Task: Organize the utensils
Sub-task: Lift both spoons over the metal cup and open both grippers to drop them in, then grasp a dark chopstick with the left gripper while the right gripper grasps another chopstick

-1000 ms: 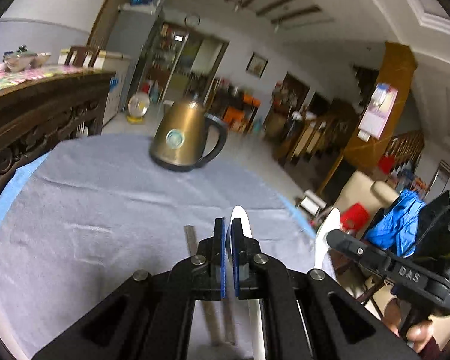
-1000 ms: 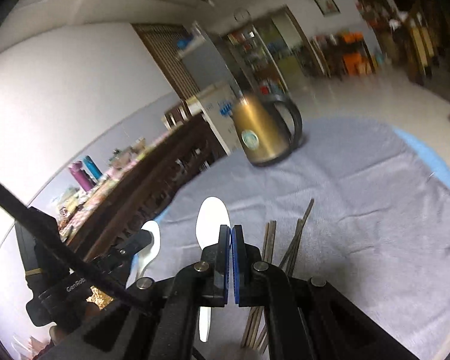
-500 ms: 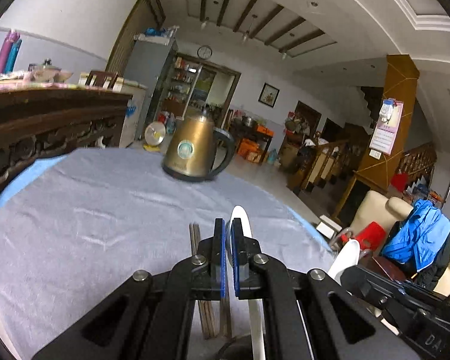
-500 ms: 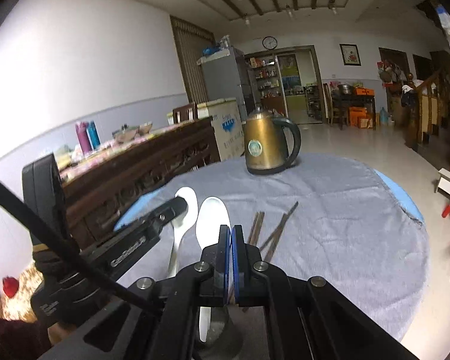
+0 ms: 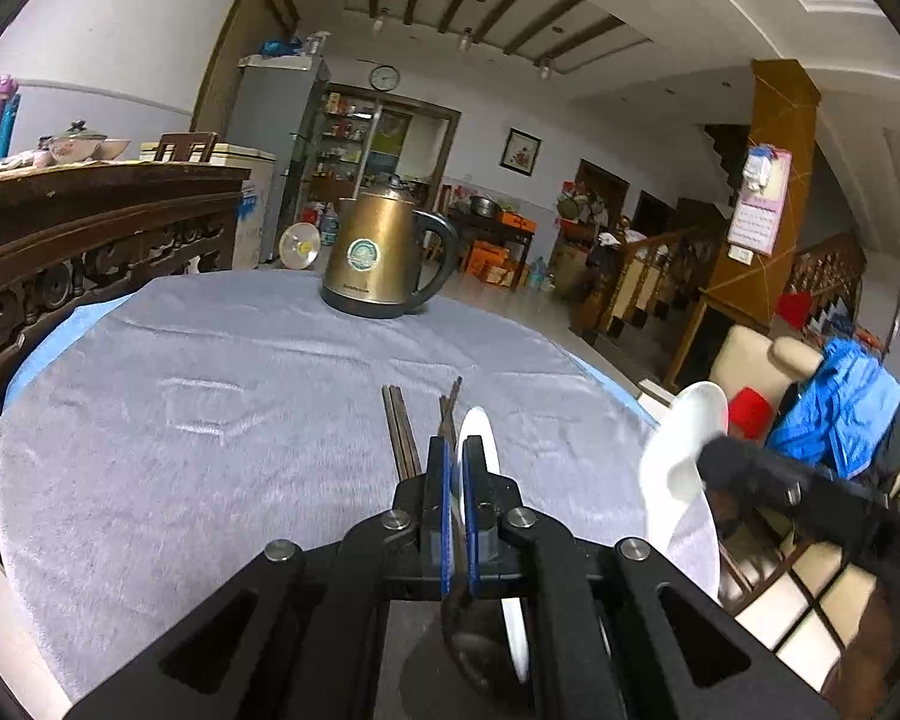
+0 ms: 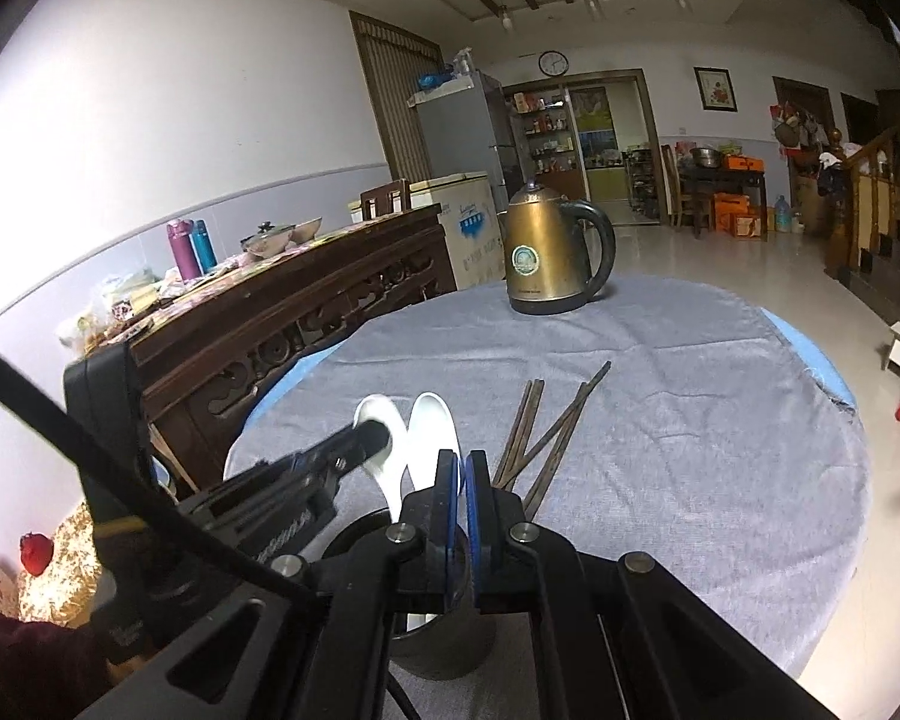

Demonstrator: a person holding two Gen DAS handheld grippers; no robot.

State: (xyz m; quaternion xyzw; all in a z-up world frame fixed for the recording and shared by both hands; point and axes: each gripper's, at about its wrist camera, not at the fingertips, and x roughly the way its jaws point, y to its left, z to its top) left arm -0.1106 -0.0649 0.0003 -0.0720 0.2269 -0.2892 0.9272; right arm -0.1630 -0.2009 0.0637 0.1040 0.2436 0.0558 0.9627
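Gripping one white spoon (image 5: 479,438) each, the left tool (image 5: 457,480) and right tool (image 6: 461,486) hover over a dark cup (image 6: 444,642) on the grey-clothed desk (image 6: 690,480); chopsticks (image 6: 546,426) lie just beyond, kettle (image 6: 552,252) farther back.

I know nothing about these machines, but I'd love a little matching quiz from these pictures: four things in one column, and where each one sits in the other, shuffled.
Things:
1. kettle
2. chopsticks
3. spoon
4. clock

Places:
A. pinched between blue-padded jaws
B. high on the far wall
C. standing upright at the far side of the grey cloth
D. lying flat on the cloth, nothing holding them

Pairs: 1-C, 2-D, 3-A, 4-B
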